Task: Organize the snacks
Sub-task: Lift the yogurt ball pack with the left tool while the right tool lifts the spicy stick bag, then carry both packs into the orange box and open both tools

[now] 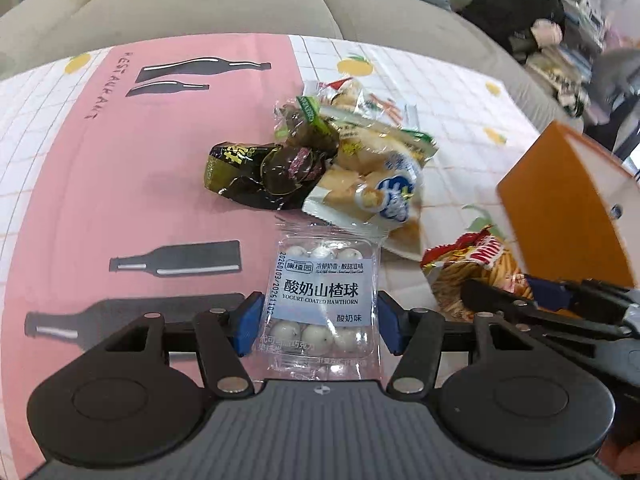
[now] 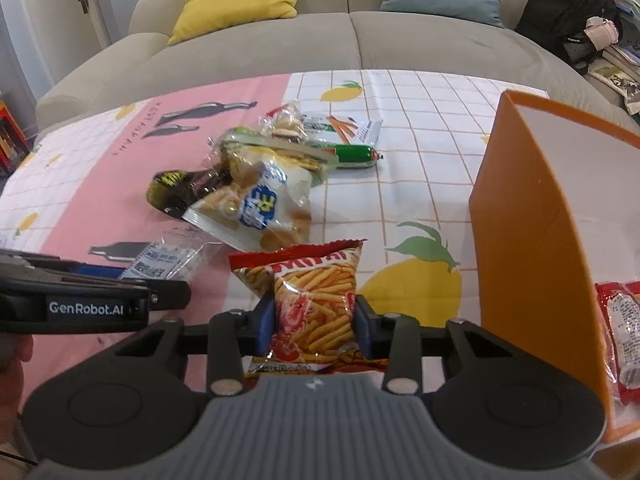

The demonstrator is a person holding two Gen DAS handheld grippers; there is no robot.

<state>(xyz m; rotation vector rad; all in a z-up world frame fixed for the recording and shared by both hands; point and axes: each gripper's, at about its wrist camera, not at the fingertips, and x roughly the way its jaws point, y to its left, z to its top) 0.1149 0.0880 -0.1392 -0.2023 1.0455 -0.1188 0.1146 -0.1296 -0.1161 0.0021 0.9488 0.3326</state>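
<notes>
1. We saw the left gripper (image 1: 320, 322) clamped on a clear, crinkly packet of white hawthorn balls (image 1: 322, 296), above the pink printed tablecloth (image 1: 120, 184).
2. Our right gripper (image 2: 315, 322) pinched a glossy red bag of fries-shaped chips (image 2: 316, 300), dented at its sides.
3. A smooth orange box (image 2: 528, 248) stood just beside, snack pile (image 2: 256, 184) behind.

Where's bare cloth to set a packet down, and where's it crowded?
Free: the checked cloth between the snack pile and the orange box, and the pink strip left of the dark wrappers. Crowded: mid-table pile and the near edge, where both grippers work.
</notes>
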